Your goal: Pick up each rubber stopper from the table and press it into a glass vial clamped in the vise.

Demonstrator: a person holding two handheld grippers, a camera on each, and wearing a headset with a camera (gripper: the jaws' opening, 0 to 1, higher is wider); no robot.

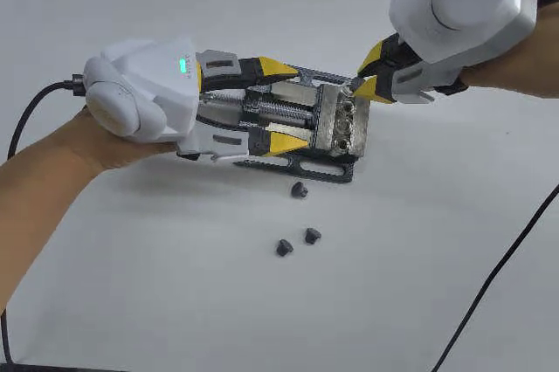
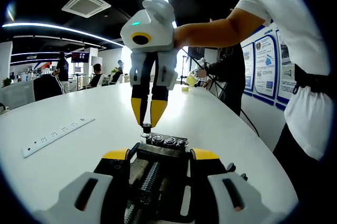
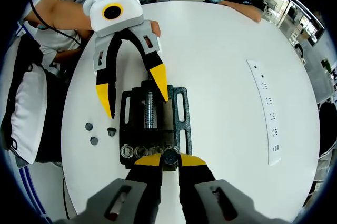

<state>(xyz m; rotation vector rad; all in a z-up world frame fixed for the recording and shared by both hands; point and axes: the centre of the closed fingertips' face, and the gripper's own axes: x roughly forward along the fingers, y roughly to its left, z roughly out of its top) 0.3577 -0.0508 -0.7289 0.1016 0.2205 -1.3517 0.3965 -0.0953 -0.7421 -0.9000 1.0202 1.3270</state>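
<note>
Pinched tight between the yellow tips of the right gripper (image 1: 358, 81), a dark rubber stopper (image 3: 170, 156) sits right over the mouth of the end vial (image 2: 145, 138). From where I stand it looks to be touching the rim, though I can't tell whether it has begun to seat. Beside it three more vials (image 3: 132, 152) stand in a row with open mouths, all clamped in the metal vise (image 1: 330, 119). The left gripper (image 1: 300, 105) has its claw spread wide, one jaw down each side of the vise's screw; whether the jaws actually press on the vise I can't make out. Out on the white table (image 1: 175, 285), near the vise's base, wait three loose stoppers (image 1: 299, 189), (image 1: 312, 235), (image 1: 284, 247). My worry is the push. If the stopper goes down a bit off-centre or tilted, it could catch on the glass lip and squirt out of the tips, or lever the vial sideways against its neighbours. A hard shove at the very end of the row might also rock or slide the vise, since nothing seems to be gripping it, and glass under a crooked load can chip.
</note>
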